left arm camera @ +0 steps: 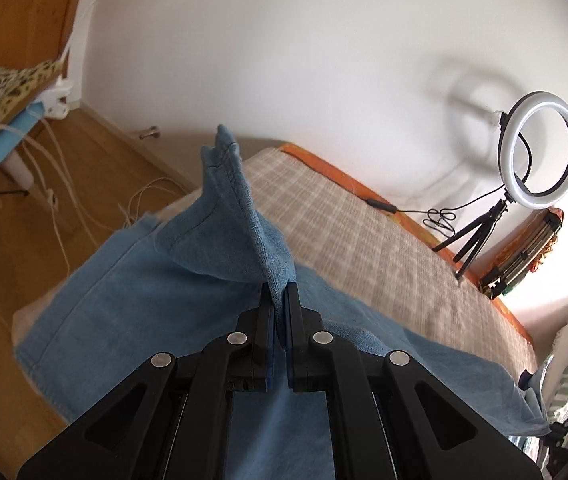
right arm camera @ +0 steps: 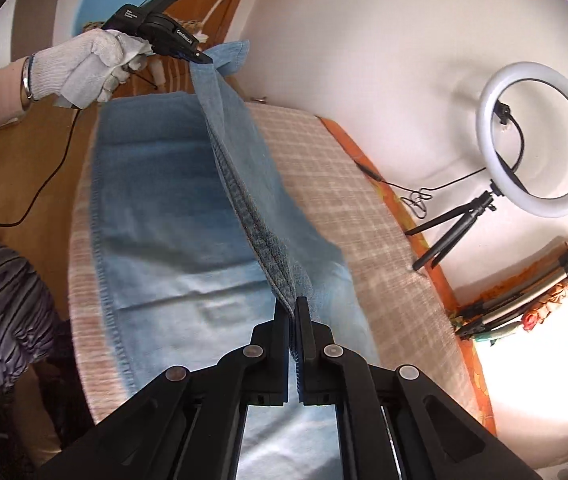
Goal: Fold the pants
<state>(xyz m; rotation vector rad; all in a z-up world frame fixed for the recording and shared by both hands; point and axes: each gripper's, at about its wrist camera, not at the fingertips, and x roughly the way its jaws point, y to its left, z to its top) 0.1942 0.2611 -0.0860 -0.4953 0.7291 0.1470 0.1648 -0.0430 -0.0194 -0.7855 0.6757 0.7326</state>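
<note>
The left gripper (right arm camera: 200, 57), carried by a gloved hand (right arm camera: 88, 66), is clamped tight on the pants (right arm camera: 172, 200); in its own view a ridge of denim rises straight out from between the closed jaws, and beyond its tips the cloth ends in a loose peak, with the bed (left arm camera: 363, 232) off to the right of them. Below and left of those jaws the rest of the pants lies flat, its left edge overhanging the mattress towards the floor (left arm camera: 96, 152). The right gripper (right arm camera: 291, 308) is likewise shut on the pants, pinching a stitched seam that runs taut from its jaws away to the left gripper; so the lifted edge hangs as a line between the two, above the flat layer. Farther right of both jaws stands a ring light (right arm camera: 539, 140) on a small tripod near the wall.

Judging the risks: only a thin bite of cloth sits in each grip, so a hard sideways pull could slip the seam out of one and drop the fold crooked; uneven travel of the two hands would skew the edge; dragging could also pull the lower layer off the bed's left edge; a wide swing right might knock the light.
</note>
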